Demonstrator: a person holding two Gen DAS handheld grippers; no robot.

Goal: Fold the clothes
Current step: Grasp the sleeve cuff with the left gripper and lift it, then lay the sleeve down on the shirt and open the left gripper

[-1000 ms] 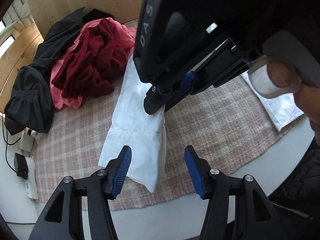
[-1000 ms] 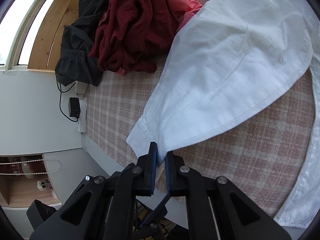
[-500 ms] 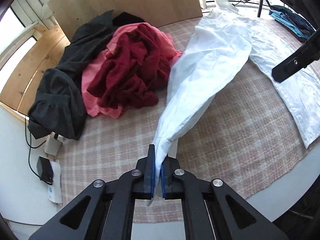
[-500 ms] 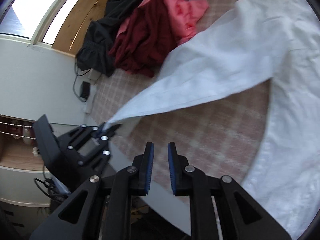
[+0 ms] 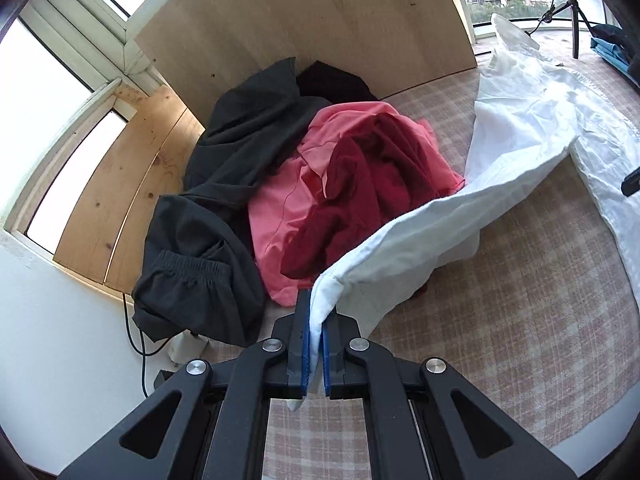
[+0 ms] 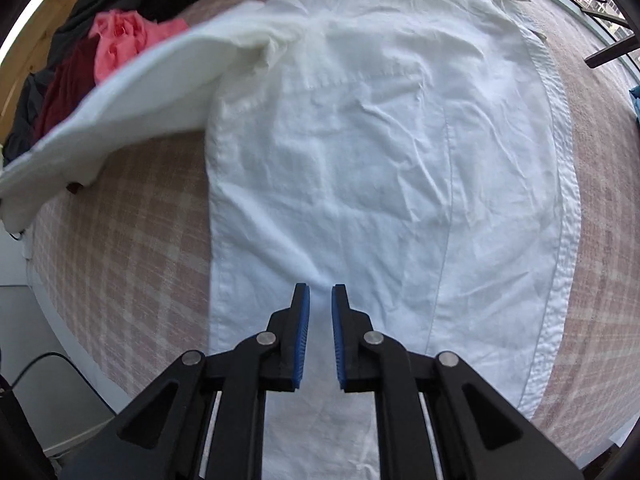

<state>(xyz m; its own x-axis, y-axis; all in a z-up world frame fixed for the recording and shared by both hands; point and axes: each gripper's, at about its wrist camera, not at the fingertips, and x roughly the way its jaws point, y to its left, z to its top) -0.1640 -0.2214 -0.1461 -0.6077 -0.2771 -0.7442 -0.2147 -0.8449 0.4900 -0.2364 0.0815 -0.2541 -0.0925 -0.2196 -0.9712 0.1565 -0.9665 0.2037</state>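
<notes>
White shirt [image 6: 360, 152] spread on checked tabletop [image 6: 120, 232]; sleeve cuff [image 5: 326, 296] pinched in left hand-held gripper [image 5: 316, 344], lifted beside clothes pile [image 5: 304, 200]. Right hand-held gripper [image 6: 319, 336] slightly parted, empty, above hem.

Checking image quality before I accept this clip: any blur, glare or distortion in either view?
Left wrist: sharp, windows blown out, fisheye bends the wooden board. Right wrist: lifted sleeve is motion-blurred, shirt body and right gripper sharper; dark vignette in both.
</notes>
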